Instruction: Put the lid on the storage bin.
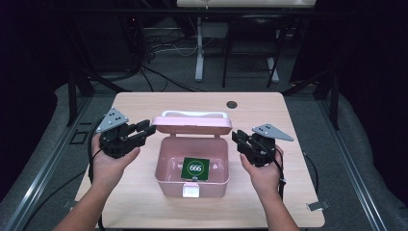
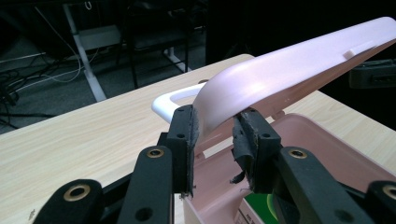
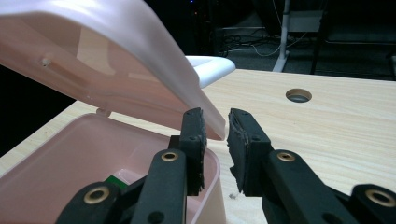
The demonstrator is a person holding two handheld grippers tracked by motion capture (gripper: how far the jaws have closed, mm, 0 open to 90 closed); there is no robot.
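Observation:
A pink plastic box (image 1: 162, 166) stands mid-table with its lid (image 1: 191, 125) swung up at the back and a white handle (image 1: 193, 114) on top. A green card marked 666 (image 1: 196, 168) lies inside. My left gripper (image 1: 146, 130) is shut on the lid's left corner; in the left gripper view the lid (image 2: 289, 65) runs down between the pads of that gripper (image 2: 213, 126). My right gripper (image 1: 236, 136) sits at the lid's right corner. In its own view that gripper (image 3: 216, 116) stands slightly open, the lid's (image 3: 107, 51) edge dipping into the narrow gap.
A round cable hole (image 1: 232, 104) sits in the table behind the box. The box's white latch (image 1: 191, 191) faces the front edge. Bare wood (image 1: 298, 144) lies right of the box. Beyond the table are desk legs and floor cables (image 1: 163, 48).

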